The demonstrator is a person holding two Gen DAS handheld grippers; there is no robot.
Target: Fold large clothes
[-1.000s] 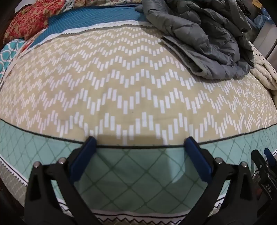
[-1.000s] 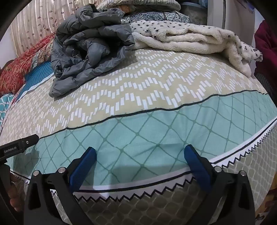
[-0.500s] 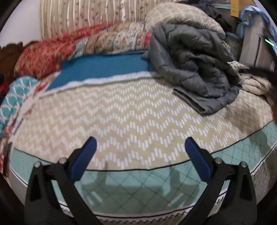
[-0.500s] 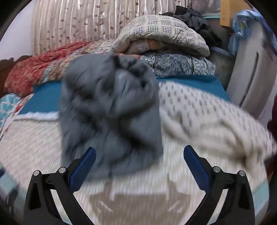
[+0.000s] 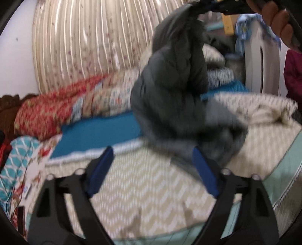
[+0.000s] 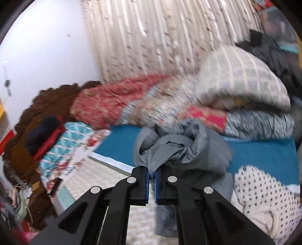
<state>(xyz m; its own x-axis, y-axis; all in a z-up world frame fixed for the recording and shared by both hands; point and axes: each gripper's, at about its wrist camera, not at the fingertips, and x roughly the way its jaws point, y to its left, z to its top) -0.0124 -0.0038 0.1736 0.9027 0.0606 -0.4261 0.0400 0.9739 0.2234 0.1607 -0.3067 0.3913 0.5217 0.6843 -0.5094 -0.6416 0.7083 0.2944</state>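
A grey quilted jacket [image 5: 173,84] hangs in a bunch above the bed, lifted by its top. My right gripper [image 6: 152,172] is closing on a fold of the jacket [image 6: 181,148], and its blue pads pinch the fabric. In the left wrist view the right gripper [image 5: 207,5] shows at the top edge with a person's hand [image 5: 277,18] behind it. My left gripper [image 5: 152,152] is low in front of the jacket. Its jaws stand wide and are closing, and nothing is pressed between them. The jacket's lower end trails blurred by the right fingertip [image 5: 198,156].
The bed wears a beige zigzag cover [image 5: 141,188] with a teal band behind. A white dotted fleece blanket [image 6: 264,188] lies to the right. Folded quilts [image 6: 241,81] and a red patterned quilt [image 5: 43,113] line the curtain wall. A white appliance [image 5: 264,66] stands at the right.
The right gripper has shut on the grey jacket and lifted it off the bed. Both grippers have risen and tilted up. The left jaws have narrowed a little.
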